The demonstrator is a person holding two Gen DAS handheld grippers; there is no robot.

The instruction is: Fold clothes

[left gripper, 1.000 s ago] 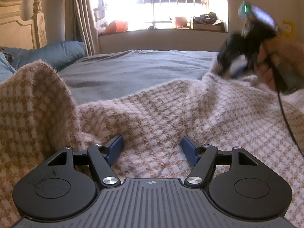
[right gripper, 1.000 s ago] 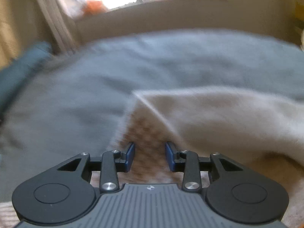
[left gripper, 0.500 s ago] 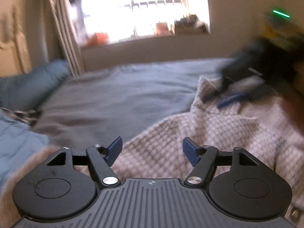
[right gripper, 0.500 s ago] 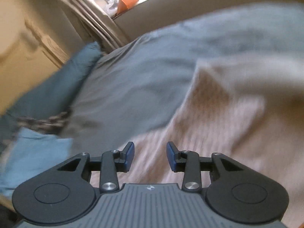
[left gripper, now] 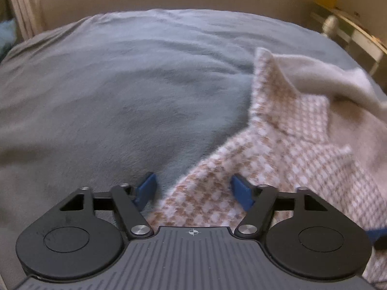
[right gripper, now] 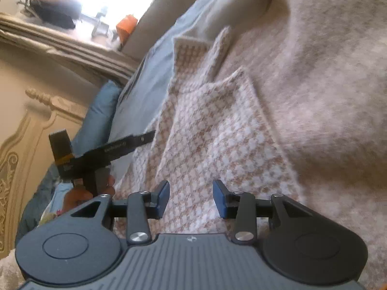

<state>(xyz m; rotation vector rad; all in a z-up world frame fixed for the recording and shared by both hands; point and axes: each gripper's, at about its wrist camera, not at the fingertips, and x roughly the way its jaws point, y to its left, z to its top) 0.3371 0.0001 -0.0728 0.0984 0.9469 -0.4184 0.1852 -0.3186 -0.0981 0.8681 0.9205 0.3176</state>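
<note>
A tan-and-white checked garment (left gripper: pixel 285 149) lies crumpled on the grey bedspread (left gripper: pixel 108 91), its plain pale inner side (right gripper: pixel 326 77) turned up at the right. My left gripper (left gripper: pixel 193 191) hovers over the garment's left edge. Its jaws are closing, with the edge of the fabric between the blue pads (left gripper: pixel 146 188) but not pressed. My right gripper (right gripper: pixel 192 199) stands open just above a checked flap (right gripper: pixel 217 130), its view rolled sideways. In that view the left gripper (right gripper: pixel 147 137) reaches in from the left, held by a hand (right gripper: pixel 82 194).
A blue pillow (right gripper: pixel 96 120) and a carved cream headboard (right gripper: pixel 29 133) lie at the bed's head. A window sill with an orange object (right gripper: pixel 125 27) and curtains (right gripper: pixel 60 46) run along the far side. A pale table (left gripper: pixel 358 36) stands beyond the bed's right corner.
Both grippers swept across the bed. The left one left the raised fold and now sits at the garment's edge with narrower jaws. The right one rolled over the checked flap.
</note>
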